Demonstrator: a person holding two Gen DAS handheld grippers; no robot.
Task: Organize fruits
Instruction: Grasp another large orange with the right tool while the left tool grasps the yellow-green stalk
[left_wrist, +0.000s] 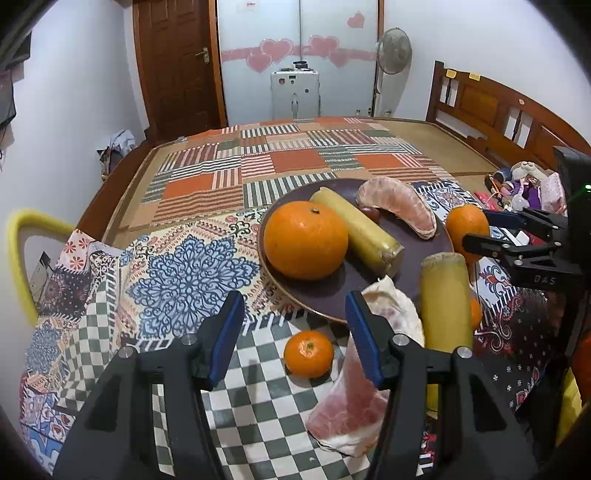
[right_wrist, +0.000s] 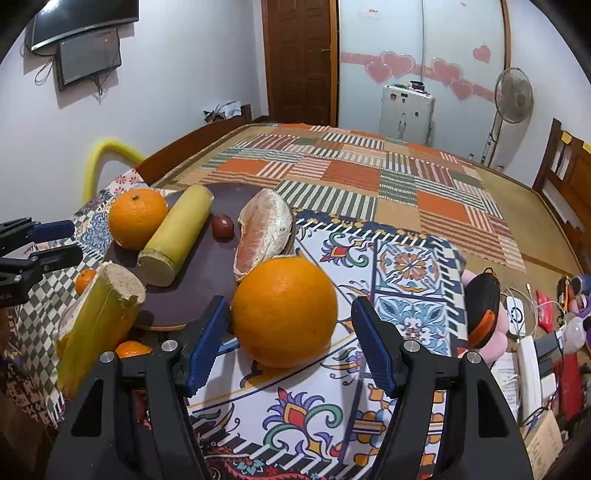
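The right tongs (right_wrist: 290, 341) stood released around a large orange (right_wrist: 284, 312) that sat on the patterned cloth (right_wrist: 406, 266) just beside the dark plate (right_wrist: 207, 266). The blue pads flanked the fruit at its widest part; the left pad looked close to the skin, the right one stood clear, and neither pressed on it. The left tongs (left_wrist: 295, 332) were also released and empty, hanging over the checked cloth (left_wrist: 258, 398) with a small mandarin (left_wrist: 308, 353) lying ahead between the fingers and a pomelo wedge (left_wrist: 354, 406) beside it.

On the plate lay another orange (left_wrist: 306, 239), a cane piece (left_wrist: 356, 229), a peeled pomelo segment (left_wrist: 397, 210) and a small dark fruit (right_wrist: 222, 225). A second cane piece (left_wrist: 445, 299) leaned off the plate's near edge.

The large orange was probably firm and fairly heavy, with a waxy, rounded skin that could roll or squirt out of a shallow pinch. It seemed best taken across its middle, pads level and centred, with moderate squeeze. The mandarin would be lighter and softer, so a gentler hold across its broad sides seemed wise. The pomelo pieces looked tender and likely to tear; the cane was stiff and would suit a grip mid-length.
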